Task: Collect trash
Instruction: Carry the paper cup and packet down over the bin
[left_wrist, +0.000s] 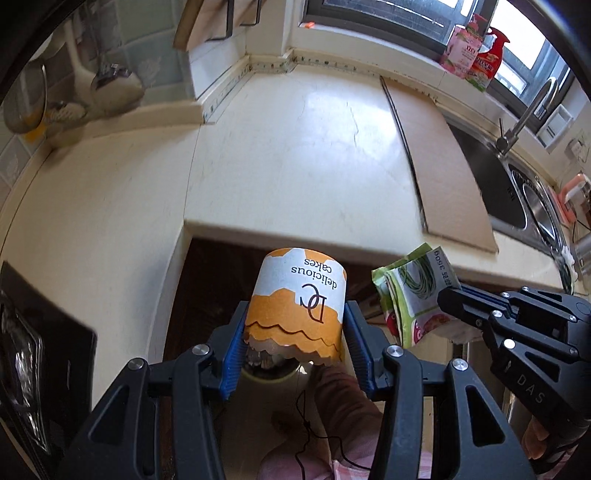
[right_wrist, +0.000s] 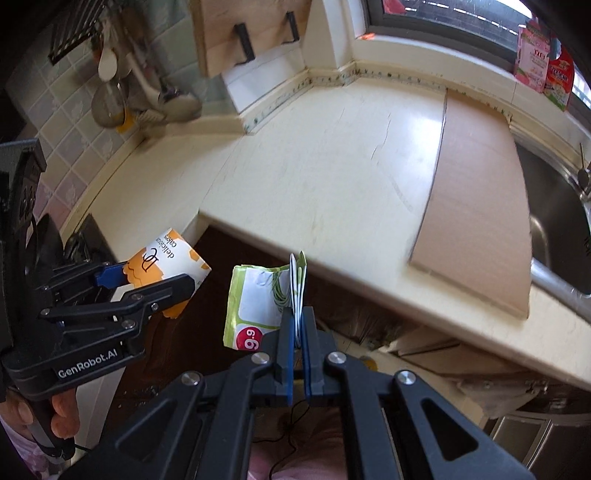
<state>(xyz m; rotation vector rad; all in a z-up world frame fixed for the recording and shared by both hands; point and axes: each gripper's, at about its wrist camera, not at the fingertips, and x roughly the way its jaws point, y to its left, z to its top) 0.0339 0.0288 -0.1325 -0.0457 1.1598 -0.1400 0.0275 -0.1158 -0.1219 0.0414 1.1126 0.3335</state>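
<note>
Left gripper (left_wrist: 295, 332) clamps an orange-and-white paper cup (left_wrist: 300, 304); right gripper (right_wrist: 297, 325), jaws pinched together, holds a green food packet (right_wrist: 255, 306). Both items hang off the front edge of the counter (right_wrist: 332, 184).

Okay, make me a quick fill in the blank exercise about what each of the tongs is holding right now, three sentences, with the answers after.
1. The left tongs grip an orange and white paper ____ printed "delicious cakes".
2. The right tongs are shut on a flat ____ packet.
3. To the right of the cardboard sheet on the counter is a steel ____.

Answers: cup; green; sink
</note>
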